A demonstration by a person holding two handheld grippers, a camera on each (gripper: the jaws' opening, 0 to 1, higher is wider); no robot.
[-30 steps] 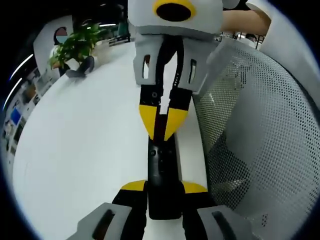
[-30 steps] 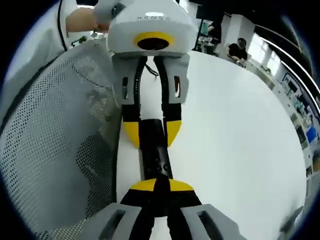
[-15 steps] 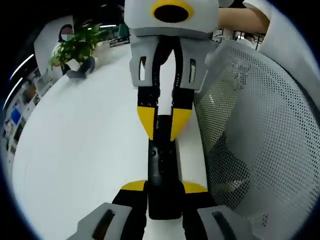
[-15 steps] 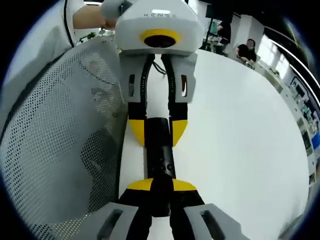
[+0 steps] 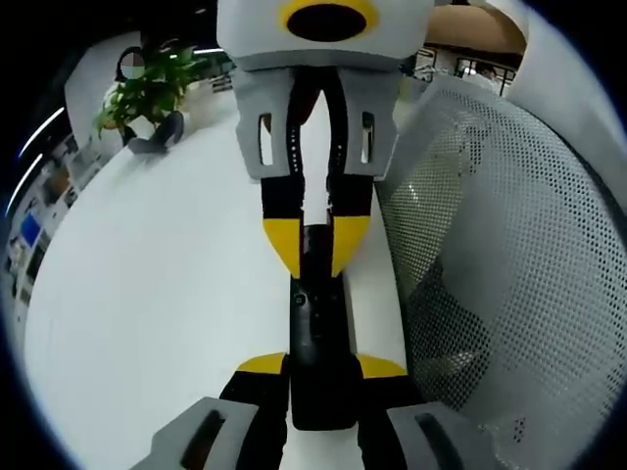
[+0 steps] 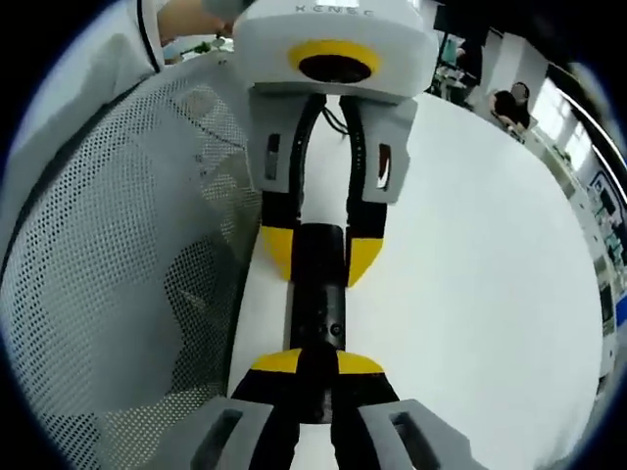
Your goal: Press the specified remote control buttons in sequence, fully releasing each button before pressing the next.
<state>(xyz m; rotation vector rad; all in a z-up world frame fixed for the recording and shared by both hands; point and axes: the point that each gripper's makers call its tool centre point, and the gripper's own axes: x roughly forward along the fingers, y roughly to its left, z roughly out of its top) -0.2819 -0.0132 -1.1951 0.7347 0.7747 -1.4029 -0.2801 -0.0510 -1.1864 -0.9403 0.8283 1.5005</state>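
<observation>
A black remote (image 5: 318, 328) lies lengthwise along the white table's edge. My left gripper (image 5: 321, 377) is shut on its near end, one yellow-tipped jaw on either side. My right gripper (image 5: 315, 245) comes down from the top of the left gripper view, its yellow tips nearly together on the remote's far end. In the right gripper view the remote (image 6: 321, 313) runs up from my right gripper (image 6: 316, 364), which is shut with its tips down on the remote's face. Further up, the left gripper (image 6: 321, 257) clasps the other end.
The white table (image 5: 167, 294) stretches to one side of the remote. A grey mesh chair back (image 5: 509, 274) stands close on the other side, also seen as the mesh chair (image 6: 118, 255). A potted plant (image 5: 147, 88) stands at the table's far end, and a seated person (image 6: 511, 103) is in the background.
The two grippers have drawn closer, each looming larger in the other's view. The remote stays held in the left gripper, and the right tips stay on its far end.
</observation>
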